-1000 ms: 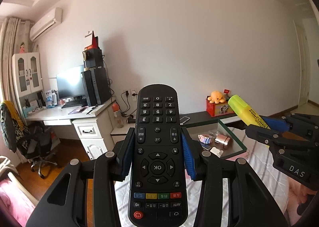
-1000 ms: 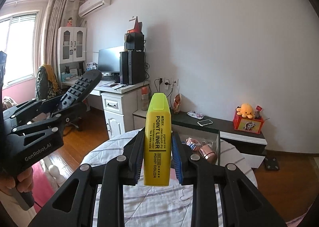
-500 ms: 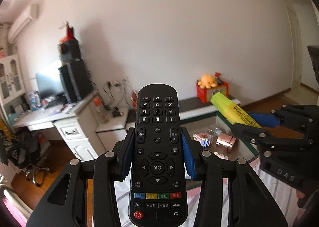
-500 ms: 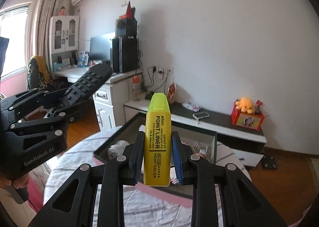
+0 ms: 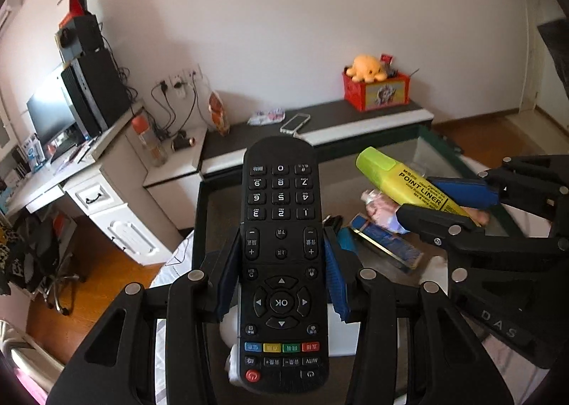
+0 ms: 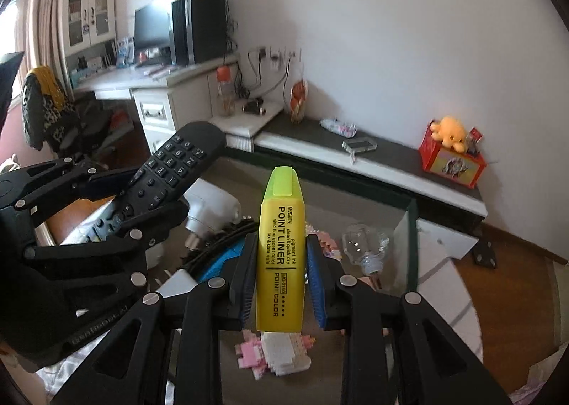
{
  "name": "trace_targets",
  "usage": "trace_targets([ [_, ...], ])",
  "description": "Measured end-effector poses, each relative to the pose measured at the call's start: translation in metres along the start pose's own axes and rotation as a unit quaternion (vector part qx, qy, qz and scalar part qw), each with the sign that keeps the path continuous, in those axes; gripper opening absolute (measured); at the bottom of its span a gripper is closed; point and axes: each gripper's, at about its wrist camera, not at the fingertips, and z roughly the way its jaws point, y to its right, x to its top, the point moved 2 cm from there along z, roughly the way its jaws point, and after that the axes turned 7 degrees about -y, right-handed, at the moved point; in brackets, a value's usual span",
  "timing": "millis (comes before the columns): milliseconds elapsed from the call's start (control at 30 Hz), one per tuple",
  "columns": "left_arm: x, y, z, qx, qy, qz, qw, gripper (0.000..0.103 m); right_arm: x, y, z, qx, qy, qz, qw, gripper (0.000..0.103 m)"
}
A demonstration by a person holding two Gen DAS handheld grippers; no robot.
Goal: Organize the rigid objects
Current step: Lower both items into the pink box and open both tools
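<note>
A: Nearest first: what is each hand-held gripper doing?

B: The left hand-held gripper [image 5: 281,277] pinches a black TV remote [image 5: 282,262] across its middle, keypad up and number end pointing away. The right hand-held gripper [image 6: 281,273] clamps a yellow highlighter [image 6: 281,252] by its lower barrel, cap forward.

A: Why the mid-body grips?

B: Probably balance, so neither tips while carried.

A: And beyond them?

B: A glass-walled box [image 6: 410,227] on the striped bedding, holding a pink-and-white brick model [image 6: 275,351], a clear glass bottle [image 6: 364,243] and a white plug adapter [image 6: 209,209]. Both items hang over it, likely to join that collection.
</note>
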Motion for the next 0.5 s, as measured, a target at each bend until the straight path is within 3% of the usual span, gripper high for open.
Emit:
trace_targets([
  [167, -0.002, 0.001, 0.019, 0.003, -0.02, -0.004, 0.9998, 0.044, 0.001, -0.002, 0.02, 0.01, -0.037, -0.003, 0.999, 0.027],
  [433, -0.007, -0.004, 0.013, 0.001, -0.013, -0.011, 0.9999, 0.046, 0.001, -0.005, 0.021, 0.029, -0.038, 0.009, 0.999, 0.027],
  [500, -0.007, -0.008, 0.004, 0.007, -0.007, -0.013, 0.9999, 0.048, 0.0, -0.008, 0.013, 0.024, -0.032, 0.007, 0.999, 0.032],
])
